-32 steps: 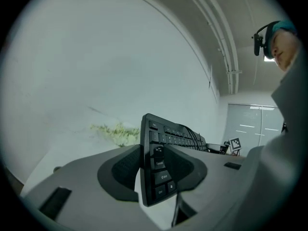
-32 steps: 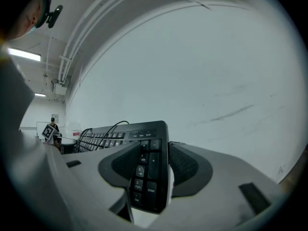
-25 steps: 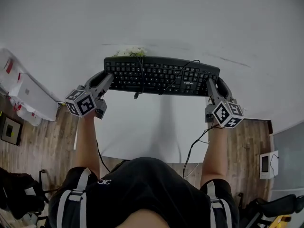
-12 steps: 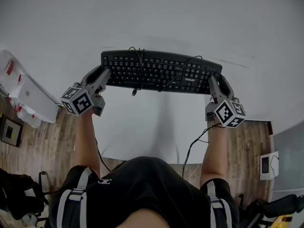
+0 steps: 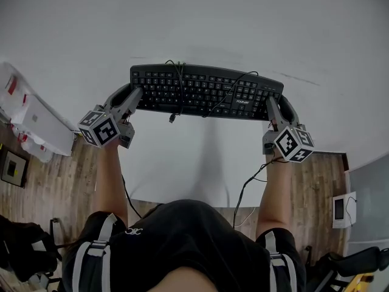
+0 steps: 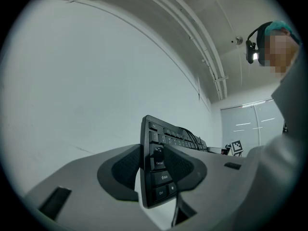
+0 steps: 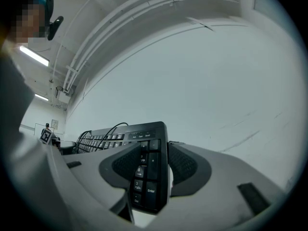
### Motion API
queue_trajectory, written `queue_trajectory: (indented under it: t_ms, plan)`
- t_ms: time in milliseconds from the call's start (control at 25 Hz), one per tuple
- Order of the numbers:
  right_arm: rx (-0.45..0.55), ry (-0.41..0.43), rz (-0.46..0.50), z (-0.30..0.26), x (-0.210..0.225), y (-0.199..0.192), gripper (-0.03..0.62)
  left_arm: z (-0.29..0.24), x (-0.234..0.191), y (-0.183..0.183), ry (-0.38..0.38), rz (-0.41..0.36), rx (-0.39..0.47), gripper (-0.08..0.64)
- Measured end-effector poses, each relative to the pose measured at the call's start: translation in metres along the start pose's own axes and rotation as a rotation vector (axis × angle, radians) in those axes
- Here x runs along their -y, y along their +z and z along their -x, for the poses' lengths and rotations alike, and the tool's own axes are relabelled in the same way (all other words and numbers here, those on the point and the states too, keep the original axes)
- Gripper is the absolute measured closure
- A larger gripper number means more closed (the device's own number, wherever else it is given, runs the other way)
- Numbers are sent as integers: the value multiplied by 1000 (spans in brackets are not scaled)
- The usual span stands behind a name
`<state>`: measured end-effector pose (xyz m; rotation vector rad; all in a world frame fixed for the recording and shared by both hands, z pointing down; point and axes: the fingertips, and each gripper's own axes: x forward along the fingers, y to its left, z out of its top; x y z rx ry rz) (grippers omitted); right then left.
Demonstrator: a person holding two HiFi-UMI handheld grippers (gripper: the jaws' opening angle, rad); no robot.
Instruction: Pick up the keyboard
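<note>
A black keyboard (image 5: 206, 91) hangs just above the white table (image 5: 182, 23), held at both ends. My left gripper (image 5: 135, 96) is shut on its left end; in the left gripper view the pads (image 6: 127, 165) clamp the keyboard's edge (image 6: 159, 177) by the Ctrl and Shift keys. On the right end my right gripper (image 5: 276, 105) is shut, its pads (image 7: 185, 165) pressing either side of the keyboard's number pad (image 7: 147, 177). The keyboard's own cable (image 5: 234, 87) lies looped over the keys, and its plug (image 5: 172, 118) dangles off the front edge.
A white box (image 5: 36, 123) lies at the table's left edge. The table's near edge ends by the person's knees, with wooden floor (image 5: 316, 181) on both sides. A thin cable (image 5: 246, 190) runs down from the right hand. A small device (image 5: 339, 210) sits on the floor at right.
The keyboard has risen with both grippers, its left end most, and now hides a small white-green object that showed behind it a second ago. Both grips are unchanged.
</note>
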<state>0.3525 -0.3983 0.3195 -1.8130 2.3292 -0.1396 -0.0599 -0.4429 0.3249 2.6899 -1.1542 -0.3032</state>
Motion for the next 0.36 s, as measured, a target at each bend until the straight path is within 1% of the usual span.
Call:
queue_trajectory:
  t_ms: [360]
  plan:
    - [-15, 6, -12, -2, -6, -10, 407, 8, -6, -2, 4, 5, -7, 411]
